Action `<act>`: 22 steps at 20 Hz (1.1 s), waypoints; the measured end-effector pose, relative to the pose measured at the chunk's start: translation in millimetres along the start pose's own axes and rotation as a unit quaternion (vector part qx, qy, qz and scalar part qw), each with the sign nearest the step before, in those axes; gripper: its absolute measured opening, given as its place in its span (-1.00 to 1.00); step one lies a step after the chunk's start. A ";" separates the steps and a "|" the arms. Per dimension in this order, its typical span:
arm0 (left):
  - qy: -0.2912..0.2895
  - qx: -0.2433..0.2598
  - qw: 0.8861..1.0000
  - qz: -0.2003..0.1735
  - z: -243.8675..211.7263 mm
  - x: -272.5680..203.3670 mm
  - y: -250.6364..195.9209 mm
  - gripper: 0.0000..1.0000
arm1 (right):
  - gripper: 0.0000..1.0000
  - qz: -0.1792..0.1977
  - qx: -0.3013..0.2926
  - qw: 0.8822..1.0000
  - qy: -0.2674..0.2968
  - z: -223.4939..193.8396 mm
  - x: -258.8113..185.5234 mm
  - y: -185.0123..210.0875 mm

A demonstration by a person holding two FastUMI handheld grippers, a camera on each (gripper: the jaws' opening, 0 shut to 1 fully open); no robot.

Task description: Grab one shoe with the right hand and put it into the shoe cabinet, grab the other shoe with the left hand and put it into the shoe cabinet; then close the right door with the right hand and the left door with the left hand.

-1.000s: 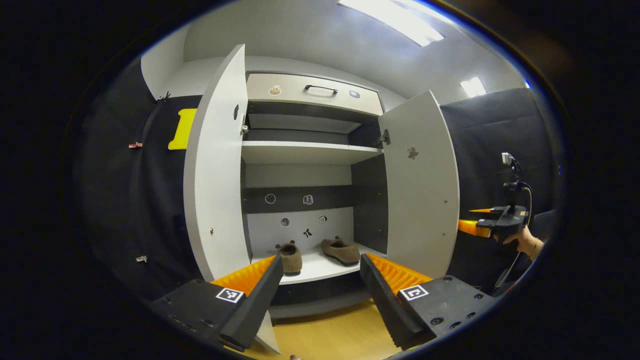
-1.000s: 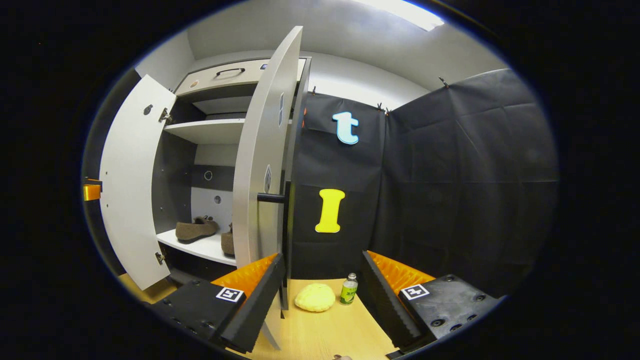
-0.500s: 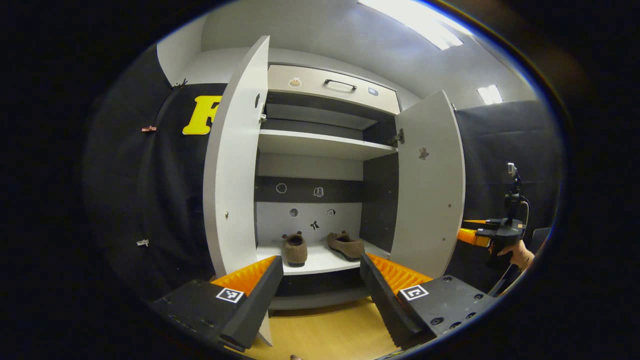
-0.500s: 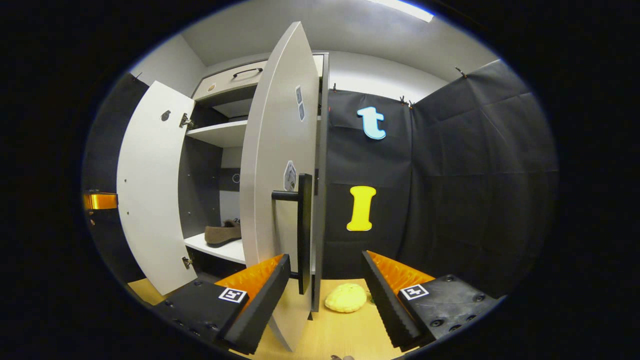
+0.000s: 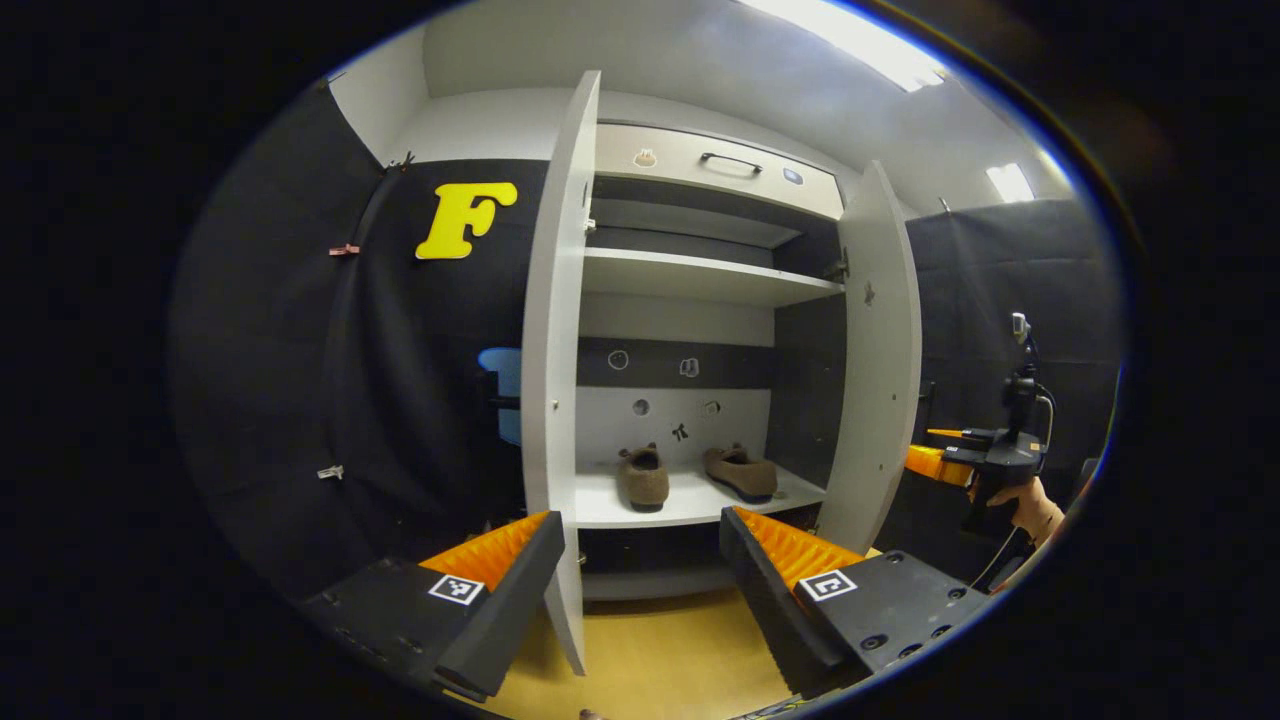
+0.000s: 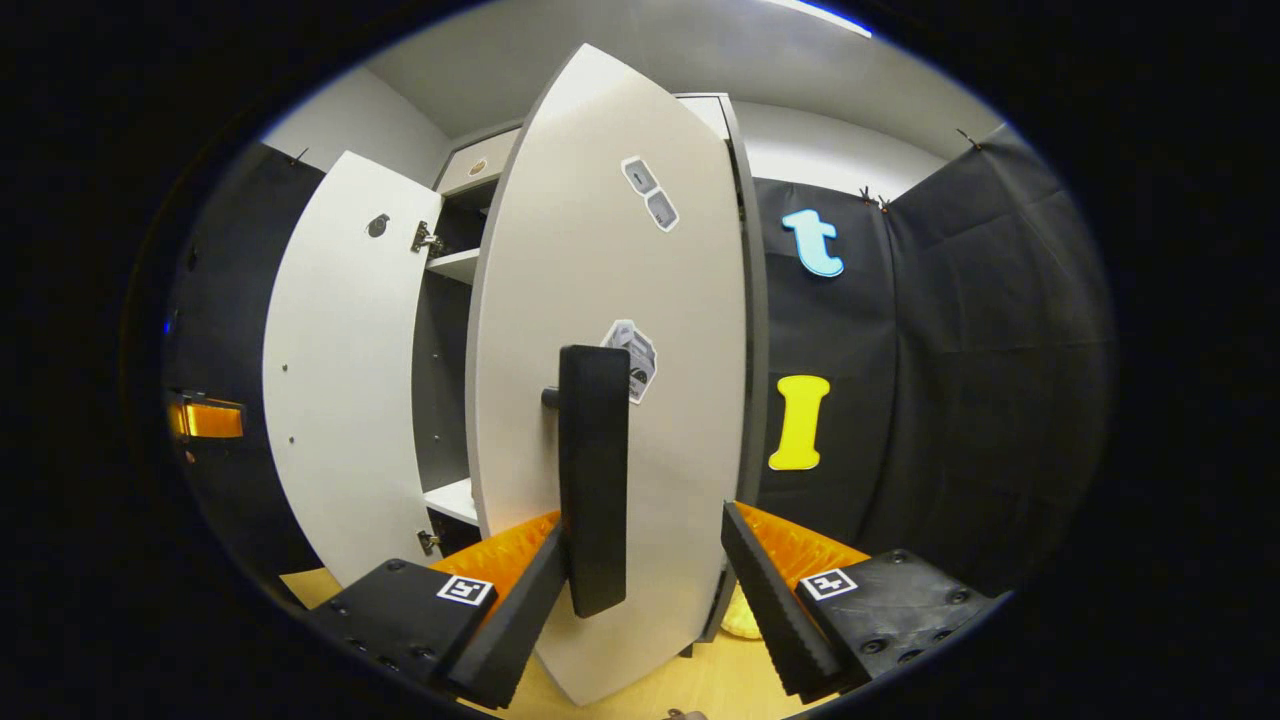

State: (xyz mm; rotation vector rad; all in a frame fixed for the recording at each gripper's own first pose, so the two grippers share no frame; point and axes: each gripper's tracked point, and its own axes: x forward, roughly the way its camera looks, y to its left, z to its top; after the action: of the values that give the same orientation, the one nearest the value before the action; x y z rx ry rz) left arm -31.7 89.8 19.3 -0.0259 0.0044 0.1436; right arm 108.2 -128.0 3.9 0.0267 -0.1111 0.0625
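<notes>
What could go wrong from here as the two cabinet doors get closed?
1. The right gripper is open with the right door's handle between its fingers, not clamped; pushing could let the handle slip sideways.
2. The right door is only part closed, so it may stop ajar.
3. The left door stands edge-on before the open left gripper; a push could glance off. Both shoes sit well inside.

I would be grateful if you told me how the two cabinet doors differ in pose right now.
In the left gripper view, the left door stands nearly edge-on to that camera, swung wide out, while the right door has turned partway in over the opening. The right claw sits at the right door's black handle; the left claw is off the left door. Both doors are pale and unclosed, with both shoes on the bottom shelf.
</notes>
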 end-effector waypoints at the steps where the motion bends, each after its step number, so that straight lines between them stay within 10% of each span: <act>1: 0.002 -0.003 1.000 0.009 -1.4 -2.9 6.3 0.96 | 0.91 0.009 0.007 1.000 0.001 -1.1 8.4 8.2; 10: 0.000 -0.034 0.997 0.069 -8.0 -27.3 68.2 0.94 | 0.96 0.019 -0.002 1.000 -0.012 -7.9 77.1 57.4; 22: -0.008 -0.028 0.998 0.055 -0.2 -0.4 89.8 0.87 | 0.96 -0.015 -0.006 1.000 -0.013 -12.0 114.0 69.9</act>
State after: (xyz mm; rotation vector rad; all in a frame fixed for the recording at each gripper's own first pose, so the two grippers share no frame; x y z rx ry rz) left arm -45.0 178.6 16.8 -0.0803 -0.0150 0.2538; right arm 218.1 -50.9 6.4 0.0177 -0.1376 0.0325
